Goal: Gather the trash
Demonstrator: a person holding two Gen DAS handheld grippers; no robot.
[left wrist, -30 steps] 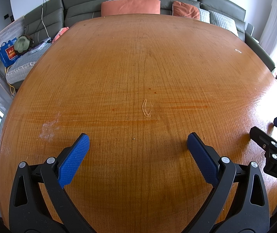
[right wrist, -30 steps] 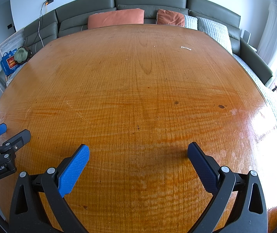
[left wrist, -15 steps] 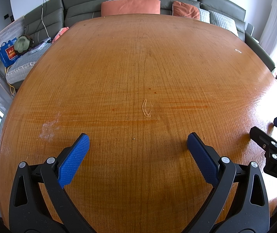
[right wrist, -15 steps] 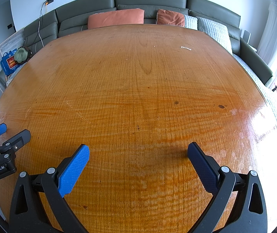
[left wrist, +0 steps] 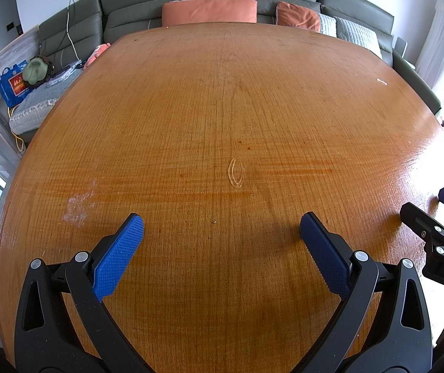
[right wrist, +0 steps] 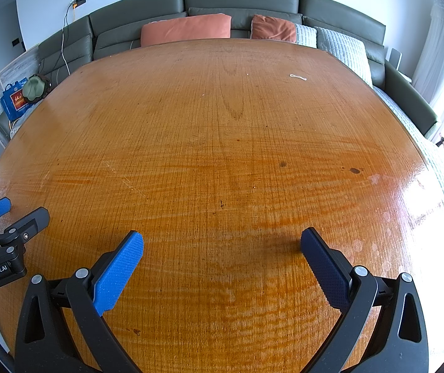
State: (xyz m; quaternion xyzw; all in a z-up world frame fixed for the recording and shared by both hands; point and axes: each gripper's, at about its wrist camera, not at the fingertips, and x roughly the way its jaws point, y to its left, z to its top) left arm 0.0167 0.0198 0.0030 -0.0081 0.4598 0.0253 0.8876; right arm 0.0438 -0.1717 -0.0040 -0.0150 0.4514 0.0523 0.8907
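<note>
A small white scrap of trash [right wrist: 298,77] lies on the far right part of the round wooden table [right wrist: 222,143]; it also shows in the left wrist view [left wrist: 381,82]. A tiny crumb [left wrist: 214,222] lies between the left gripper's fingers. My left gripper [left wrist: 220,227] is open and empty, low over the near part of the table [left wrist: 222,108]. My right gripper [right wrist: 221,242] is open and empty, beside it to the right. Each gripper shows at the edge of the other's view, the left one [right wrist: 1,217] and the right one [left wrist: 430,208].
A grey sofa [right wrist: 240,3] with orange cushions [right wrist: 187,29] curves behind the table. A blue bag [left wrist: 13,84] and a green hat [left wrist: 35,70] lie on the sofa at the left. A whitish smear [left wrist: 77,205] and a ring-shaped mark [left wrist: 236,172] show on the wood.
</note>
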